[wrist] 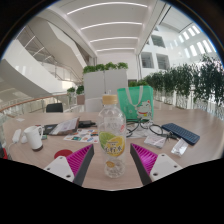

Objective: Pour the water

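The gripper [112,160] holds a clear plastic bottle [112,132] between its two fingers, both pink pads [80,160] pressing its lower body. The bottle stands upright, long axis vertical, directly ahead of the fingers above a pale wooden table [40,165]. It is smooth and ribbed, with a yellow-green label. A white mug [35,137] stands well apart to one side; whether it is the pouring target is unclear.
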`<state>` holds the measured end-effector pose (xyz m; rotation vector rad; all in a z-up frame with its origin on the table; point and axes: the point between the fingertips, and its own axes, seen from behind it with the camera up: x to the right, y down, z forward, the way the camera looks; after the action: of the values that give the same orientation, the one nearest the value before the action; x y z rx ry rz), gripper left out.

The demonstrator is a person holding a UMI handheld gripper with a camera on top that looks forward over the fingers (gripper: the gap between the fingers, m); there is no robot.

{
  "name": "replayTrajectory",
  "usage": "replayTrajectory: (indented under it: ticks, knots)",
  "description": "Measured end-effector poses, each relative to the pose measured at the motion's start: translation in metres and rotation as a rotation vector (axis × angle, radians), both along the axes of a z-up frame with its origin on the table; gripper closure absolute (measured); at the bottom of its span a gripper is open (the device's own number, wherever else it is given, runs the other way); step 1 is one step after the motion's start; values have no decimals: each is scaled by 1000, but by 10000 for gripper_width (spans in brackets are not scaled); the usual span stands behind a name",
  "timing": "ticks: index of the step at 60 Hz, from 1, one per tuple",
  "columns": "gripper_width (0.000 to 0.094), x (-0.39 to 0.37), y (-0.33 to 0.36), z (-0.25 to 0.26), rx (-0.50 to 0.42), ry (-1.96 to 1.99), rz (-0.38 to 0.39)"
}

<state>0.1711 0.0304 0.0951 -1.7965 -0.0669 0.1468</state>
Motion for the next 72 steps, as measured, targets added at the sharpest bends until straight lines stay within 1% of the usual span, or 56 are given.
replayTrajectory:
  ticks: [5,8,9,10,11,15,17,18,21,24,25,26,28,30,32,33,38,45,46,47,48,52,53,55,58,59,60,64,67,68,69,72]
  knots:
    - [127,1,37,-11,7,1,-29]
    - [158,0,53,-11,20,9,-39]
    - [205,0,58,-10,30,16,-41]
    - [286,0,63,-10,36,21,-43]
    - [405,-3,67,-11,28,23,-33]
    - [423,0,75,-15,24,-8,-48]
    - [421,0,77,-13,36,-21,-52]
    - [462,0,78,-13,40,-19,-60]
    - [482,4,79,-15,35,1,-96]
    - [511,3,80,-16,5,-10,-110]
    - [540,1,80,-16,-5,-18,-108]
    - [541,0,81,-16,-18,-25,-108]
    - [587,-2,82,-16,-41,-21,-110]
    - [577,-5,82,-16,-69,-12,-110]
    - [587,-10,80,-9,-79,-16,-93]
    - [575,-12,79,-2,-73,-22,-87]
    - [577,-26,87,43,-25,-118,-85]
    - [578,-73,94,122,43,-293,-31]
    - [576,-80,102,118,61,-332,-30]
    - [576,-89,103,125,73,-376,-26]
    - [576,-96,99,140,79,-427,-19]
    - [578,-131,101,154,91,-634,14]
    - [577,-151,109,141,98,-693,18]
    - [578,-175,110,136,102,-819,43]
    - [577,-204,115,121,88,-1039,72]
    - [577,-198,102,135,85,-1108,103]
    - [577,-212,109,124,94,-1181,115]
    - [578,-247,110,108,110,-1465,186]
    - [579,-262,111,102,123,-1649,218]
    - [579,-259,103,109,113,-1709,244]
    - [578,-256,114,101,110,-1748,267]
    - [578,-263,116,93,101,-1916,302]
